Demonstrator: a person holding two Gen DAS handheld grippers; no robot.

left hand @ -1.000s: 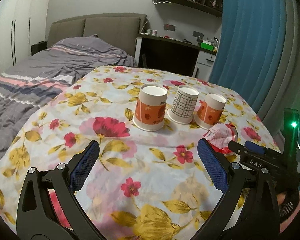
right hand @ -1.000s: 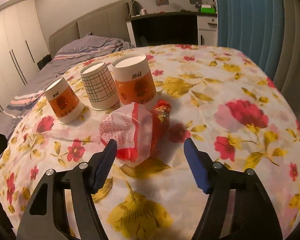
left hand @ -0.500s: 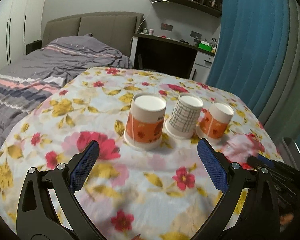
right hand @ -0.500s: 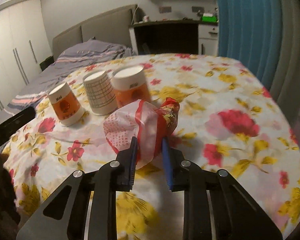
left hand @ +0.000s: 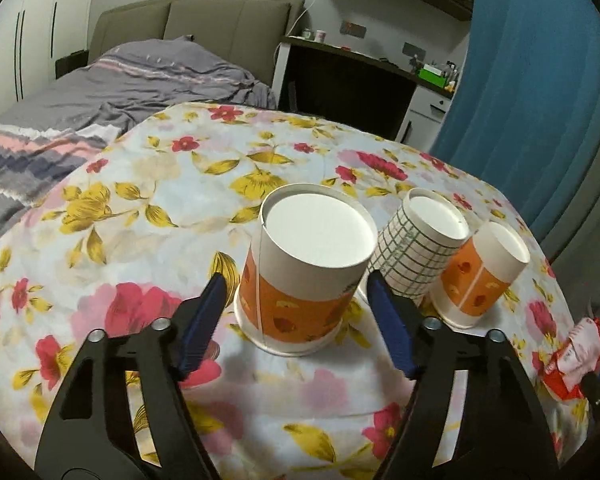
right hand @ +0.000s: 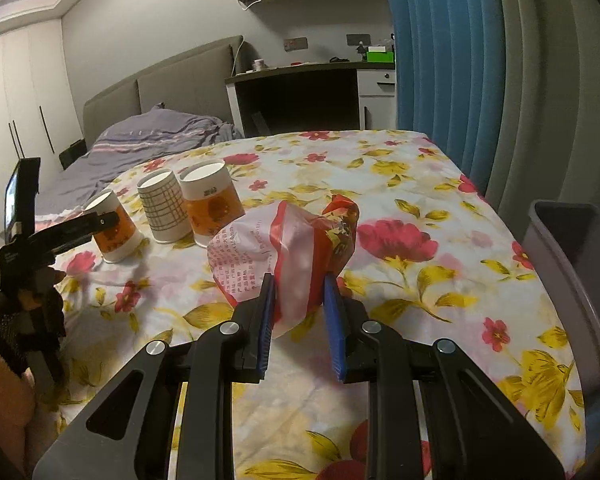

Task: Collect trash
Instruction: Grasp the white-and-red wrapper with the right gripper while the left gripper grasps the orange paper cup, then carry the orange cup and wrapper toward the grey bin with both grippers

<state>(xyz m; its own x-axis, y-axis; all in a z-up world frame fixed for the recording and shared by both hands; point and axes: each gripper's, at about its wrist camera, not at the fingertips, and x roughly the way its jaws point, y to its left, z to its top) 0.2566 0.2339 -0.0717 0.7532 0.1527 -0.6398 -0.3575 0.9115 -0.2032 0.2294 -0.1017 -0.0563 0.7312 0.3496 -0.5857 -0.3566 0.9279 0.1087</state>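
Observation:
Three paper cups stand upside down on the floral table (left hand: 140, 208): a large orange cup (left hand: 304, 280), a checked cup (left hand: 420, 252) and a small orange cup (left hand: 484, 284). My left gripper (left hand: 296, 316) straddles the large orange cup low on its sides. Its jaws are closing, and a thin gap still shows at the left pad. My right gripper (right hand: 298, 280) is shut on a crumpled red-and-white wrapper (right hand: 284, 248) and holds it just above the cloth, right of the cups (right hand: 208, 204). The wrapper (left hand: 576, 356) also shows at the far right of the left wrist view.
A grey bin (right hand: 580, 264) stands off the table's right edge. A blue curtain (right hand: 440, 60) hangs behind it. A bed (left hand: 120, 80) and a dark desk (left hand: 352, 84) lie beyond the table. A gloved hand (right hand: 24, 320) holds the left gripper (right hand: 60, 232).
My left gripper came forward to the large orange cup and its jaws narrowed around it. My right gripper closed on the wrapper and drew it up and away from the cups.

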